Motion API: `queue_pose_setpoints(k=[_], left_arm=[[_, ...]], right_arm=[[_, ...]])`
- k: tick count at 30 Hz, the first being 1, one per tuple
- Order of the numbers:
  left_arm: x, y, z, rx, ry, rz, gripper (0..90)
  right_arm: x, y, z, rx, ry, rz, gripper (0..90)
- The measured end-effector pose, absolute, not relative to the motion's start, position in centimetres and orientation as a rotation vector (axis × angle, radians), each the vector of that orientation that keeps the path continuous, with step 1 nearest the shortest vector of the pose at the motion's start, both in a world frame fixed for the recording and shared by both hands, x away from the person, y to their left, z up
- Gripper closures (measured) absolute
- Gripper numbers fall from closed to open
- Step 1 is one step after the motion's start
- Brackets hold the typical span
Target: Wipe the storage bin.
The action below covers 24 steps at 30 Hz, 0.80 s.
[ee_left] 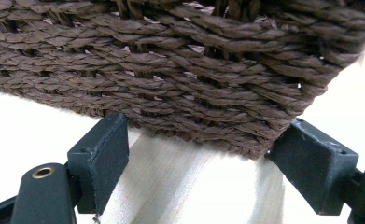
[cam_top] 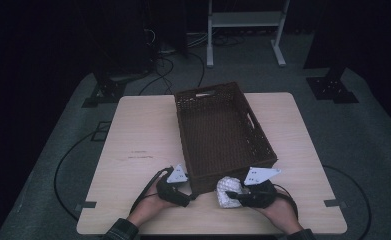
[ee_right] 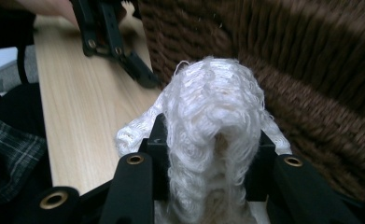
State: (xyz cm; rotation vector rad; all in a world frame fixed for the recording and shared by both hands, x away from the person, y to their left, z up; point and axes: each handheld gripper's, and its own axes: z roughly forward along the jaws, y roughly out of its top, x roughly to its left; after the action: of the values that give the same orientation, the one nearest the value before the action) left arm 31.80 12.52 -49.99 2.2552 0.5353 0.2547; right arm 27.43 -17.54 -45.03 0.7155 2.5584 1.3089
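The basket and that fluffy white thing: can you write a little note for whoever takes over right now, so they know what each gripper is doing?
Right gripper: shut on the white knitted cloth, held bunched just outside the basket's near wall.
Left gripper: jaws open, empty, at the near left corner of the brown woven basket; whether a jaw touches the weave I cannot tell.
Basket sits mid-table, nothing visible inside.
Done: cloth picked up.
Left, probably: lift it over the near rim, drop it into the basket, open the jaws.
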Motion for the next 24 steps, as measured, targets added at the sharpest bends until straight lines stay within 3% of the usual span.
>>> queue_pose_setpoints(k=[16,24], left_arm=[[31.8,12.5,-50.0,2.259,0.532,0.255,19.3],[31.8,12.6,-50.0,2.262,0.531,0.255,19.3]], right_arm=[[26.2,-17.5,-40.9,0.59,2.435,1.461,63.1],[26.7,-16.4,-42.7,0.6,2.497,1.413,63.3]])
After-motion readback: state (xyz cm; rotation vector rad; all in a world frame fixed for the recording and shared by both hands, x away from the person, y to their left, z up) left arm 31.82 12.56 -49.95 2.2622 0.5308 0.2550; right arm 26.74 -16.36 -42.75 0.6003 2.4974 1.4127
